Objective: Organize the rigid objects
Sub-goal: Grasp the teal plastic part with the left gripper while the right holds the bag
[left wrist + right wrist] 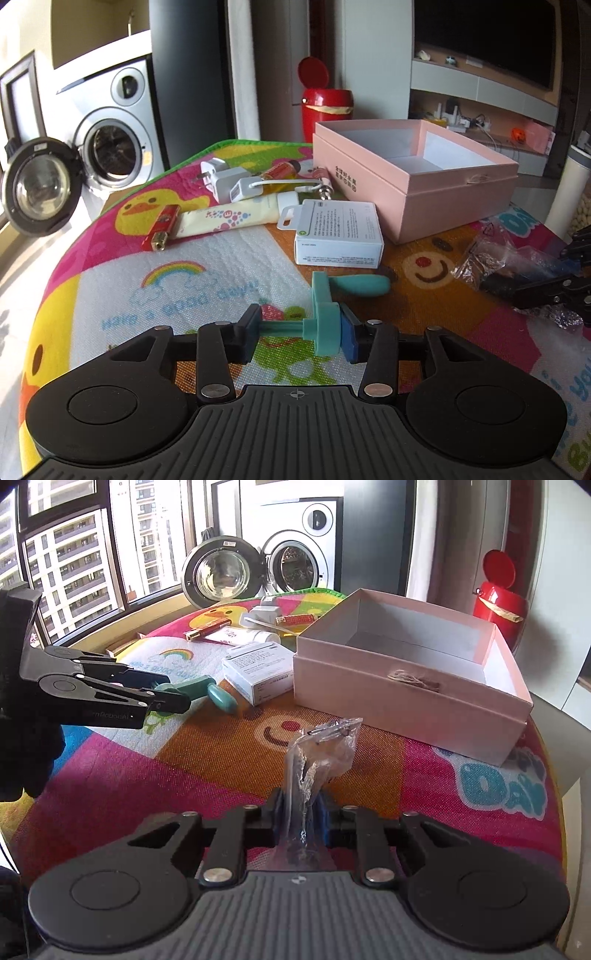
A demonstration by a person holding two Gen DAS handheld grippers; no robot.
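Note:
My left gripper (pixel 298 338) is shut on a teal crank handle (pixel 325 314) and holds it over the colourful play mat (pixel 207 280); it also shows in the right wrist view (pixel 162 696) with the teal crank handle (pixel 207 692). My right gripper (pixel 301 821) is shut on a clear plastic bag (pixel 319 757) of small metal parts; the bag also shows in the left wrist view (pixel 491 254). An open, empty pink box (pixel 413 173) stands at the back right, also in the right wrist view (pixel 413 686).
On the mat lie a white carton (pixel 338 232), a cream tube (pixel 229 218), a red lighter (pixel 162 227), white chargers (pixel 232 179) and small red bottles (pixel 280 170). A red bin (pixel 325 107) and a washing machine (pixel 110 133) with open door stand beyond the table.

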